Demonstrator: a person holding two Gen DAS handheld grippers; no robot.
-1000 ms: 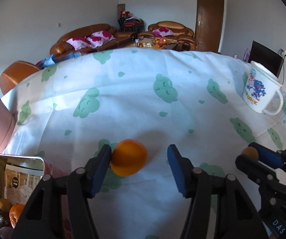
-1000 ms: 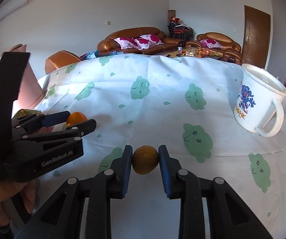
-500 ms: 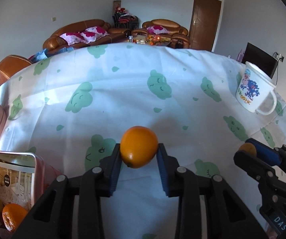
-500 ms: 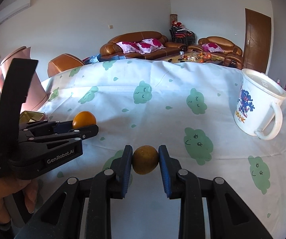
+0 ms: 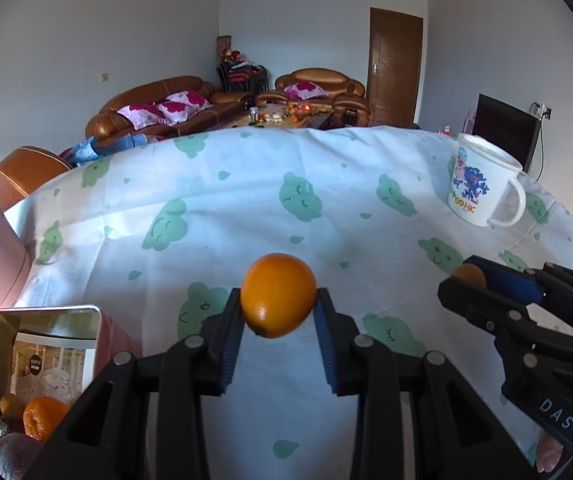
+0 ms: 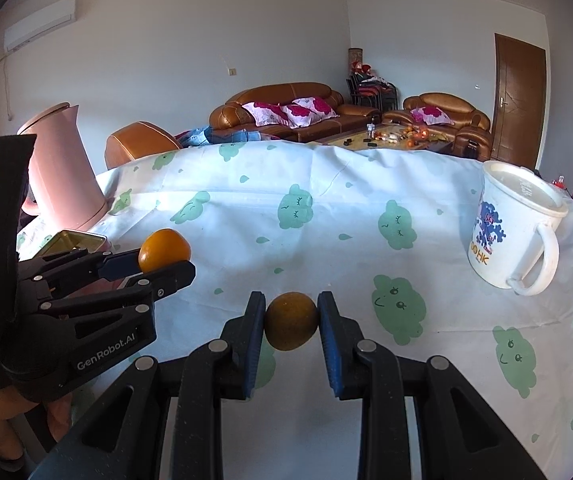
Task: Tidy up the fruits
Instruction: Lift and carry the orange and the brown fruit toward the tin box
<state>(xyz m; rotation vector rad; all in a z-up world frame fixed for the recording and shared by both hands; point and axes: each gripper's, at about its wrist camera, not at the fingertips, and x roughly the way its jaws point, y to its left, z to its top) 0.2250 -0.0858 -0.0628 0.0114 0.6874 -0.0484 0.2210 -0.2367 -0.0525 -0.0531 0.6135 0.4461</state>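
Jaws: left gripper (image 5: 278,312) clamps one orange (image 5: 277,295) | right gripper (image 6: 291,322) clamps one brownish fruit (image 6: 291,321) | one mug (image 6: 510,232)

White walls; brown door (image 6: 519,96) at right. Brown leather sofa (image 6: 286,110) with pink cushions, matching armchair (image 6: 446,114), cluttered coffee table (image 6: 386,138) between. Air conditioner (image 6: 38,24) high on the left wall. Daylight.

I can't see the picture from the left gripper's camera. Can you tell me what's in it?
The left gripper holds a bright orange fruit between its two fingers, lifted above a white tablecloth with green clouds. A tin box with more fruit is at the lower left, a white cartoon mug stands at the right, and the right gripper holds a smaller fruit.
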